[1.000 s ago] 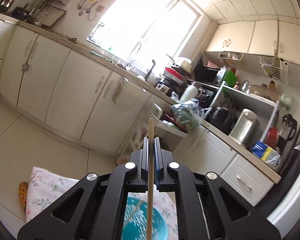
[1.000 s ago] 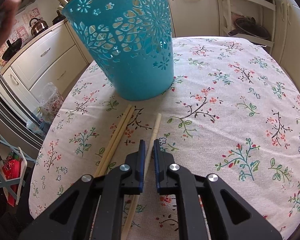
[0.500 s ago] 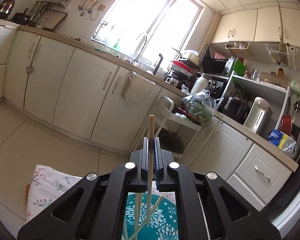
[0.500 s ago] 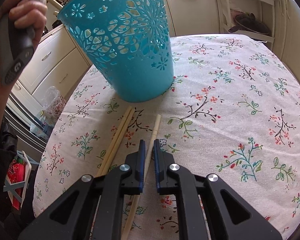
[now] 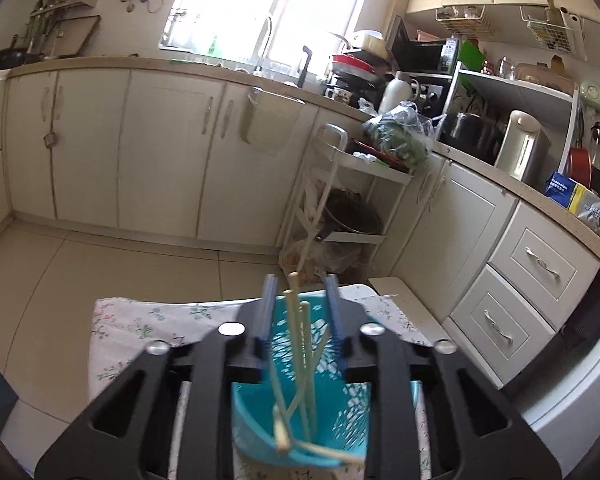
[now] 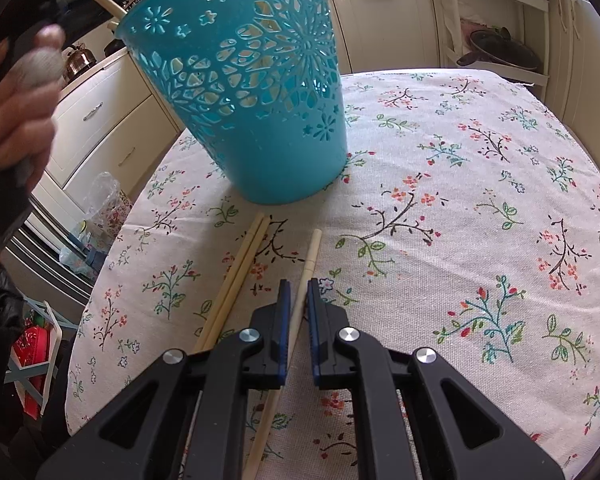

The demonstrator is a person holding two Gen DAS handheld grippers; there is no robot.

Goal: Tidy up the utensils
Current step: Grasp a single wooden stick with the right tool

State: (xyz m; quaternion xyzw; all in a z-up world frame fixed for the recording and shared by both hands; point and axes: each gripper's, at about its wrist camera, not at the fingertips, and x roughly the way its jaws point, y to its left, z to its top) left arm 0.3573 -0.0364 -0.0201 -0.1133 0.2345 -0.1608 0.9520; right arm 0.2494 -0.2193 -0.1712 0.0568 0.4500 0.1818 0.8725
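The left gripper (image 5: pixel 301 296), jaws just opened, grips nothing above the perforated teal plastic basket (image 6: pixel 240 92) holding slim wooden chopsticks (image 5: pixel 300 360). The right gripper (image 6: pixel 298 304) pinches one pale chopstick (image 6: pixel 300 292) on the floral cloth (image 6: pixel 480 220) near its front edge.

We count one turquoise basket (image 6: pixel 256 92), standing on one floral tablecloth (image 6: pixel 460 208). On the cloth lie three chopsticks: a pair of two darker chopsticks (image 6: pixel 236 276) touching each other, and one pale chopstick (image 6: pixel 306 268) beside them. Inside the basket (image 5: pixel 340 412), seen from above, we count at least four chopsticks (image 5: pixel 296 344); they cross each other, so the exact number we cannot tell. There are two grippers, the left gripper (image 5: pixel 301 308) and the right gripper (image 6: pixel 298 304), each with two fingers. One hand (image 6: pixel 18 92) of the person is visible.
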